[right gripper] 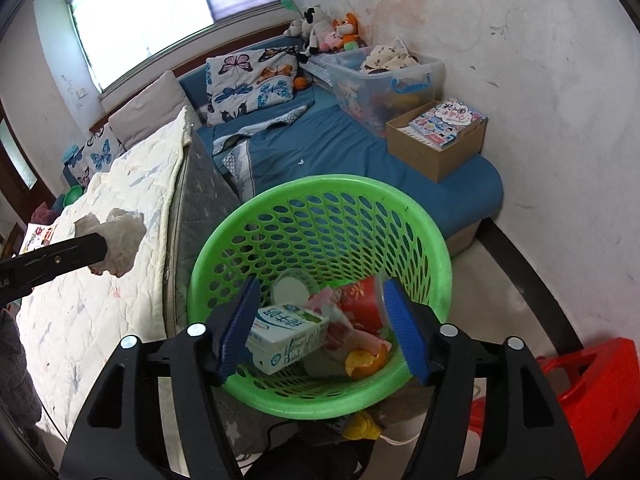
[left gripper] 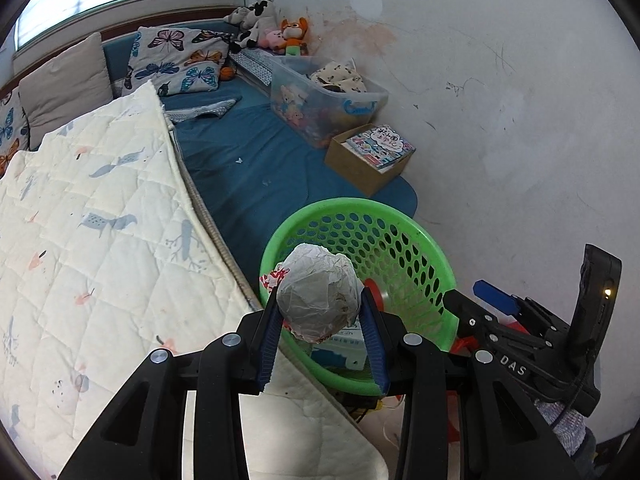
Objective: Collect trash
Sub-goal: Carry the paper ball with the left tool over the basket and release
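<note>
My left gripper (left gripper: 320, 312) is shut on a crumpled white paper ball (left gripper: 318, 294) and holds it above the near left rim of a green perforated basket (left gripper: 400, 232). In the right wrist view the ball (right gripper: 116, 240) hangs over the white quilt, left of the basket (right gripper: 224, 240). The basket holds a milk carton (right gripper: 286, 336), a red wrapper (right gripper: 360, 300), an orange peel (right gripper: 366, 360) and a clear cup lid (right gripper: 294, 286). My right gripper (right gripper: 320, 332) is open and empty, its fingers just over the basket's near rim.
A bed with a white quilt (left gripper: 88, 248) and a blue sheet (left gripper: 256, 168) lies to the left and behind. A cardboard box of books (right gripper: 436, 140), a clear toy bin (right gripper: 384, 76) and stuffed toys line the wall. A red stool (right gripper: 592, 396) stands on the floor at right.
</note>
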Available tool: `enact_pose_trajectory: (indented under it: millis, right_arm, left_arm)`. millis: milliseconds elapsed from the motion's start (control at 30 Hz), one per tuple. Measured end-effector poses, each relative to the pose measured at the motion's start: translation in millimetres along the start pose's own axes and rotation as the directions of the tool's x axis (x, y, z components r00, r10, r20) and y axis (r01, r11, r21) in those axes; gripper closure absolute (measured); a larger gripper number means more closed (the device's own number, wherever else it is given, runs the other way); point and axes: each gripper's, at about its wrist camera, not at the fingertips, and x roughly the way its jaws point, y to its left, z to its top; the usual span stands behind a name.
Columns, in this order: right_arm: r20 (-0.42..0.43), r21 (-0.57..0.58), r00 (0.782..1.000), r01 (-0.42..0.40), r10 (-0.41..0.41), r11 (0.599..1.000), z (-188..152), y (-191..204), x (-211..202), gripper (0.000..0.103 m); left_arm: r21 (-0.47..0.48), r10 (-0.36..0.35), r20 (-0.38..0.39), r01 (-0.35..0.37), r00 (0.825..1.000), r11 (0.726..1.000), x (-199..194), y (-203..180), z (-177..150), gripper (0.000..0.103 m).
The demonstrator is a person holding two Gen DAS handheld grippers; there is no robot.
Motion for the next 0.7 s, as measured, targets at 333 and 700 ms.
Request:
enact_pose_trajectory:
  millis: [333,700]
  right_arm:
    - [0.024,-0.005,1.000,-0.006,0.007,1.000,-3,-1,-14,0.024]
    - [0.031,0.001,0.999,-0.024,0.024,1.000,-7,2,-18,0.023]
  left_arm:
    - [-0.002,-0.005,-0.025,0.005,1.000,1.000,15,-7,3,0.065]
    - [0.019,-0.006,-0.032,0.007,0.999,1.000,25,-16,8,0.062]
